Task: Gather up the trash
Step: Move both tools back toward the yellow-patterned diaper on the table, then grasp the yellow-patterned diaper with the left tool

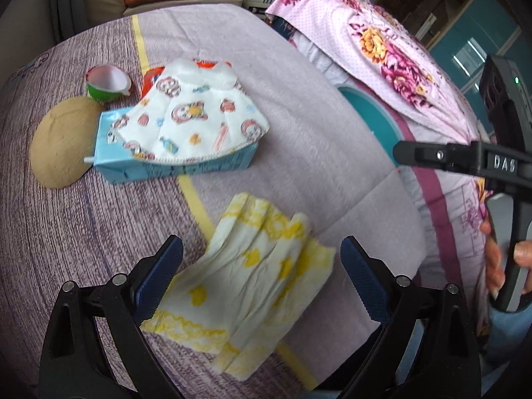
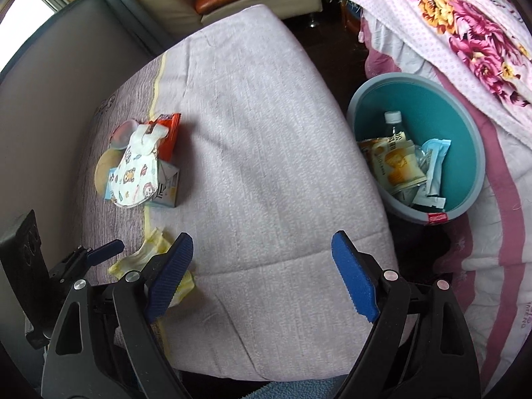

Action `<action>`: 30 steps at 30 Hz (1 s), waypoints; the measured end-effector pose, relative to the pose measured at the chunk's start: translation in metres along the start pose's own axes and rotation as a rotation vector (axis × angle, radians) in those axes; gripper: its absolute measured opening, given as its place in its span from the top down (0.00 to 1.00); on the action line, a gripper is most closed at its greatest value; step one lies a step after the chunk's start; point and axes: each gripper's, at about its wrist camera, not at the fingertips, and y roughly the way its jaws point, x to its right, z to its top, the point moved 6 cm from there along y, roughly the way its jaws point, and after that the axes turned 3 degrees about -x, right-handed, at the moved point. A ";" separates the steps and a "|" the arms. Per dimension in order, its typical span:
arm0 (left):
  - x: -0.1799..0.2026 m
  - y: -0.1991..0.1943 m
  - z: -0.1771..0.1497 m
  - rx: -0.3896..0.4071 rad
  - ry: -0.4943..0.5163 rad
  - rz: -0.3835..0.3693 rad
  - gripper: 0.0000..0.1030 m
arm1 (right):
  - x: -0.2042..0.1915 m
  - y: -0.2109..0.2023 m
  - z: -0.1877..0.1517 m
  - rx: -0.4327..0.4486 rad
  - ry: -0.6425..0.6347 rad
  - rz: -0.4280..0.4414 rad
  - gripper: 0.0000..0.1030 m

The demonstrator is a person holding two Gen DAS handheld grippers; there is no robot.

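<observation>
A crumpled yellow-patterned tissue (image 1: 246, 279) lies on the lilac bed cover (image 2: 266, 139), between the spread, empty fingers of the left tool (image 1: 262, 266). The right tool (image 2: 262, 276) gapes empty over bare cover. The teal bin (image 2: 465, 133) beside the bed holds wrappers.

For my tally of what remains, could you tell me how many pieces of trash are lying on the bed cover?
6, possibly more hidden: yellow diaper nearest; printed face mask draped over blue carton; brown disc beside it; green cup and orange wrapper behind.
</observation>
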 end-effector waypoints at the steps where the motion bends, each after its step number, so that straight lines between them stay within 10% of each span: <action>1: -0.001 0.001 -0.003 -0.009 0.009 0.000 0.07 | -0.002 0.001 -0.001 -0.003 -0.002 0.001 0.21; 25: 0.004 0.011 -0.038 -0.039 0.141 0.066 0.08 | -0.018 0.016 -0.012 -0.049 -0.015 0.010 0.21; 30: 0.009 0.012 -0.042 -0.028 0.168 0.132 0.28 | -0.020 0.019 -0.012 -0.055 -0.017 0.011 0.21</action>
